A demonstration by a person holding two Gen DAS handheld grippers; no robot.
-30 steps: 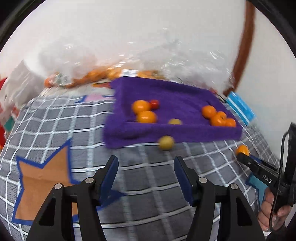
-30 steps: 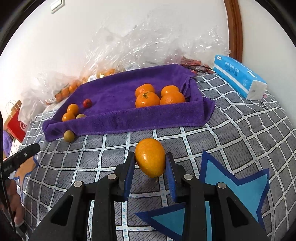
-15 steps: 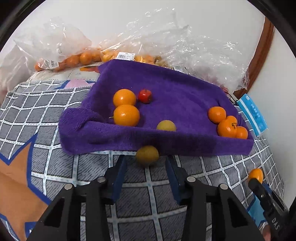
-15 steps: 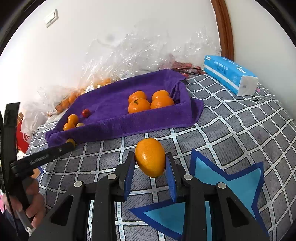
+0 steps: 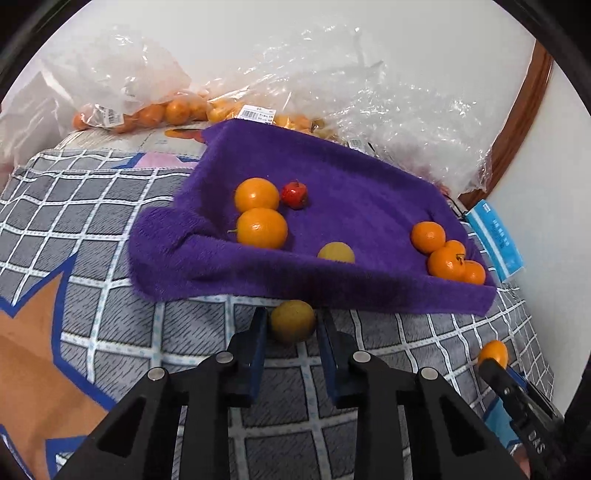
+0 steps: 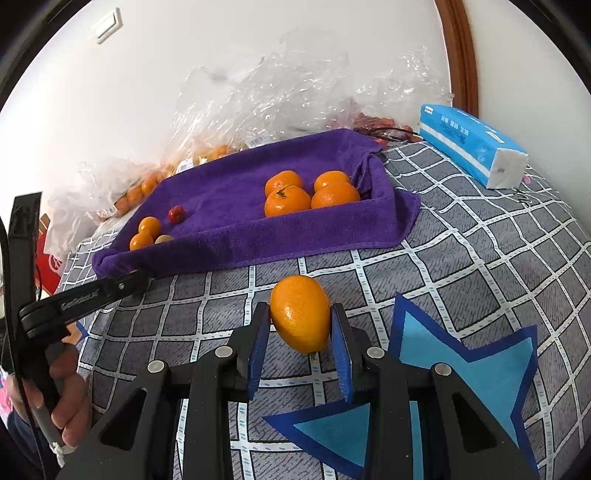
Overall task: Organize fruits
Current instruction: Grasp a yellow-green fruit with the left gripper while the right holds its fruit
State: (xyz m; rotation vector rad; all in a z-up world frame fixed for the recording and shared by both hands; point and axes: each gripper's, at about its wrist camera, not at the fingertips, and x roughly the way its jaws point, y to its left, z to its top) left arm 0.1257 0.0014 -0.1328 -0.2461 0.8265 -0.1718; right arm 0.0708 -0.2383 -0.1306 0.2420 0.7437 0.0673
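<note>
Where your left gripper (image 5: 292,325) stood wide a second ago, its jaws have just been closing onto the small yellow-green round fruit (image 5: 292,320) at lower centre, below the purple towel-lined tray (image 5: 221,266). Your right gripper (image 6: 300,319) clamps the oval orange citrus fruit (image 6: 300,314) as before. Clear plastic bags (image 5: 369,92) blur their contents. Everything sits on a grey checked quilt (image 5: 110,306) beside a white wall (image 5: 258,29).

White wall (image 6: 184,92) with a switch plate (image 6: 108,26), brown wooden trim (image 6: 458,55) — grey checked bedcover (image 6: 480,240)
</note>
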